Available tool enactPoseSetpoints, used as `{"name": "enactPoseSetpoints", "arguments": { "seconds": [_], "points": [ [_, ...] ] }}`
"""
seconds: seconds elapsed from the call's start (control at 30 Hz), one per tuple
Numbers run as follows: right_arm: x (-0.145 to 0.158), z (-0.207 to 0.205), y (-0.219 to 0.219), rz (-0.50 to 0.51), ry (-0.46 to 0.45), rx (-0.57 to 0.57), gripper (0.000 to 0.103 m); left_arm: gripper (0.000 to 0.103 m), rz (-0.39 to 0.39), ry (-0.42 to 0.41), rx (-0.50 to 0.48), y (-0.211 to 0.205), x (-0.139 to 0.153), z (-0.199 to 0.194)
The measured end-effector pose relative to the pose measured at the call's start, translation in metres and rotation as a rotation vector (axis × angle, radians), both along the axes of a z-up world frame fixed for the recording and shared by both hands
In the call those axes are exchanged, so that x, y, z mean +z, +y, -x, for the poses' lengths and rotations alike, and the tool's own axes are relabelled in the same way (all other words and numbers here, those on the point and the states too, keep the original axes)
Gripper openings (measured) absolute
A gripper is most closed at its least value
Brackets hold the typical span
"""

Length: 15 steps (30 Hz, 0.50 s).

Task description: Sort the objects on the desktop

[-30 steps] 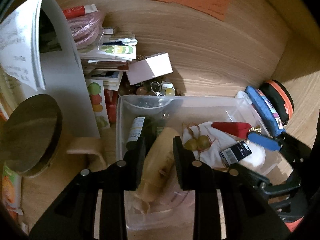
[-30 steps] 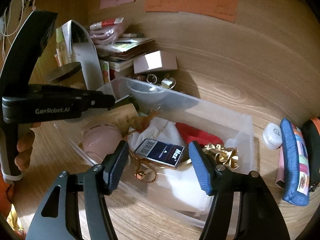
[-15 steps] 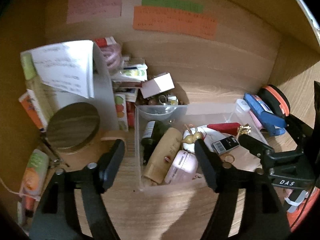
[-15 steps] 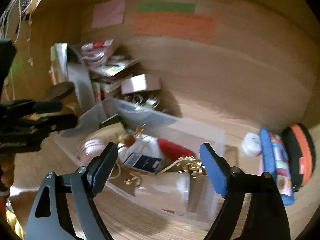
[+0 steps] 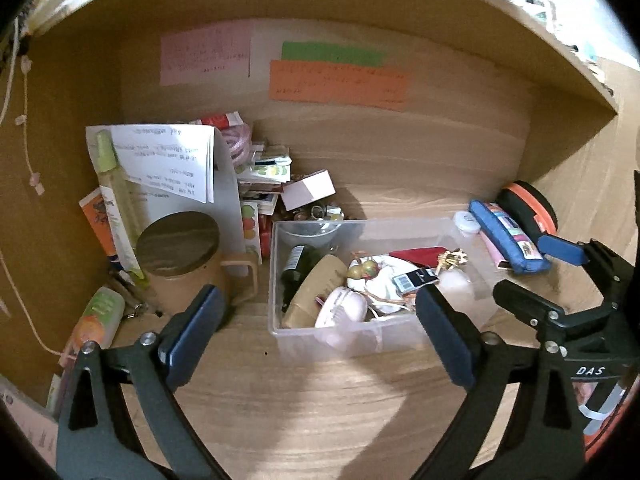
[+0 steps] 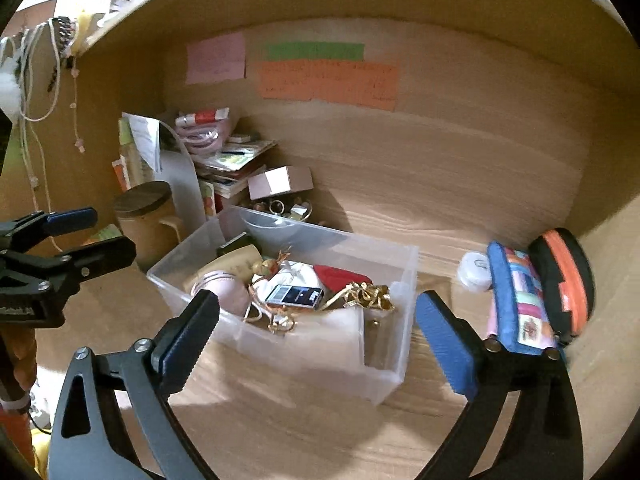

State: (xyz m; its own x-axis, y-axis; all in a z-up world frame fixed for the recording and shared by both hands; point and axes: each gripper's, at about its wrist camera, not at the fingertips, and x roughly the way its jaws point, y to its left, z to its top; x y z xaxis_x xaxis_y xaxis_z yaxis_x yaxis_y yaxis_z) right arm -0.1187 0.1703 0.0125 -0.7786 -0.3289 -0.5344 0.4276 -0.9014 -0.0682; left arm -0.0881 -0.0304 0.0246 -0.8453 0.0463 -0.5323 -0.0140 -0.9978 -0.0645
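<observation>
Wooden bench (image 5: 320,392) inside a wood-panelled alcove; pink, green and orange paper notes (image 5: 338,80) are fixed to the back panel.

Clear plastic bin (image 6: 384,344) stands mid-bench, holding mixed small items: a tan bottle (image 5: 316,292) lying beside a dark bottle (image 5: 296,268), a pink round case (image 5: 342,312), a white cloth pouch (image 5: 380,280), a dark barcode-labelled box (image 6: 296,295), a red piece (image 5: 420,255) and gold ribbon (image 6: 366,296).

Left of the bin: a tan mug with a dark wooden lid (image 5: 178,240), backed by an upright grey folder with loose papers (image 5: 168,160). Behind the bin: a stack of booklets (image 6: 236,160), a small pink-white carton (image 5: 308,194) and a dish of trinkets (image 6: 286,208).

Right of the bin: a white round container (image 6: 474,270), touching a blue patchwork pencil case (image 6: 520,300), with a black-and-orange zip case (image 6: 564,280) just beyond it.

Left gripper (image 5: 320,332): fingers spread wide, holding nothing, poised over the near edge of the bin.

Right gripper (image 6: 316,338): fingers likewise wide apart and empty, framing the bin's near right corner
</observation>
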Motion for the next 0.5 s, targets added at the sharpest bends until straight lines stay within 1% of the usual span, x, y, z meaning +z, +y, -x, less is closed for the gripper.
{"name": "enactPoseSetpoints", "arguments": {
  "seconds": [0.1, 0.17, 0.3, 0.43, 0.5],
  "points": [
    [0.004, -0.019, 0.003, -0.01, 0.038, -0.015, 0.099, 0.098, 0.008, 0.019, -0.002, 0.005, 0.003, -0.017],
    [0.005, -0.032, 0.007, -0.008, 0.059, -0.02, 0.102, 0.098, 0.017, 0.043, 0.005, 0.009, 0.005, -0.028],
    [0.006, -0.054, 0.012, -0.006, 0.094, -0.035, 0.103, 0.101, 0.036, 0.081, 0.027, 0.016, 0.008, -0.046],
    [0.006, -0.072, 0.017, 0.018, 0.108, -0.042, 0.103, 0.101, 0.061, 0.087, 0.046, 0.02, 0.003, -0.055],
    [0.006, -0.077, 0.019, 0.017, 0.113, -0.059, 0.103, 0.101, 0.063, 0.085, 0.04, 0.021, 0.0, -0.057]
  ]
}}
